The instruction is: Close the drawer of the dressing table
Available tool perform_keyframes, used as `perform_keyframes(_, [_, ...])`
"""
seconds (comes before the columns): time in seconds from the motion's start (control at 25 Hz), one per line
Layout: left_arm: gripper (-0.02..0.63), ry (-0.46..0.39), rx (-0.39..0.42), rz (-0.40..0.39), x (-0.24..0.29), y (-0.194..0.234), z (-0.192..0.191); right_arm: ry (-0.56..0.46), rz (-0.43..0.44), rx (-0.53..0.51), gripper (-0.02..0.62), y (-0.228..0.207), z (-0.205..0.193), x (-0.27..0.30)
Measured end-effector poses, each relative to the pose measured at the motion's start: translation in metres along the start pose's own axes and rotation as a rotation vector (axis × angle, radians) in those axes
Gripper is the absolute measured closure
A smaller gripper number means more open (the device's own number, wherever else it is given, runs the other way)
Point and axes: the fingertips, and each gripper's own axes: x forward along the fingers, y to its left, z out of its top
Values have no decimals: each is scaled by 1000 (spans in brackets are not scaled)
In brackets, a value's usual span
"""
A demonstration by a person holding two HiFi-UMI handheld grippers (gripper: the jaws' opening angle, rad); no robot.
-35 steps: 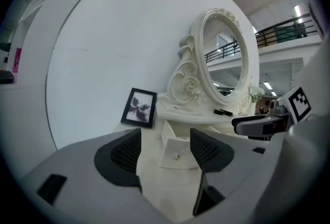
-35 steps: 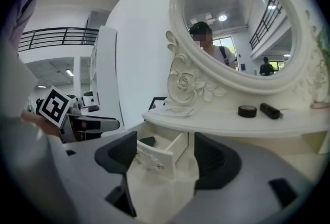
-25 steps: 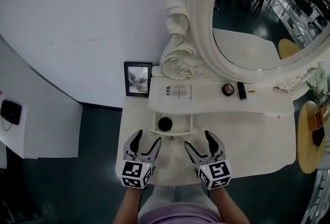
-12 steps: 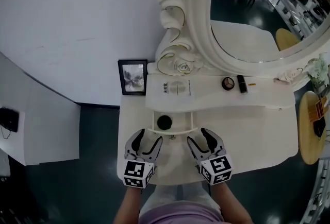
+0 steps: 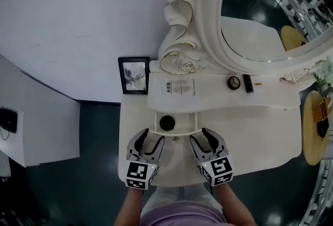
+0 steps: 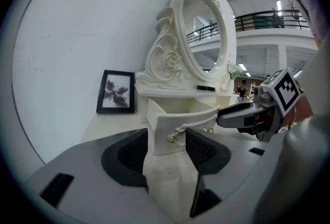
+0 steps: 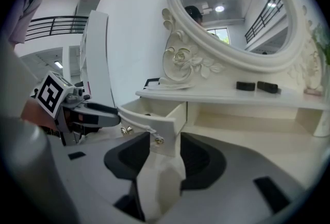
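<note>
My left gripper (image 5: 151, 136) and right gripper (image 5: 200, 135) have just been narrowing. Both are still apart, each framing a corner of the drawer (image 5: 176, 133) front without pressing it. The drawer stands pulled out of the bench (image 5: 250, 126). It looks light, stiff and free-sliding, so I'd push flat on its front.

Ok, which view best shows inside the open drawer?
The head view: it looks down into the drawer, where a round black item lies. The left gripper view shows mostly its front panel; the right gripper view, the front and some interior.
</note>
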Motion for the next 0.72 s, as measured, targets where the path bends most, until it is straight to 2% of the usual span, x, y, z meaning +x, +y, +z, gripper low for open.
perform_keyframes(0.72, [410,10,28,-35,5,-5,-2,50,-27,-61,443,-2,-3,7])
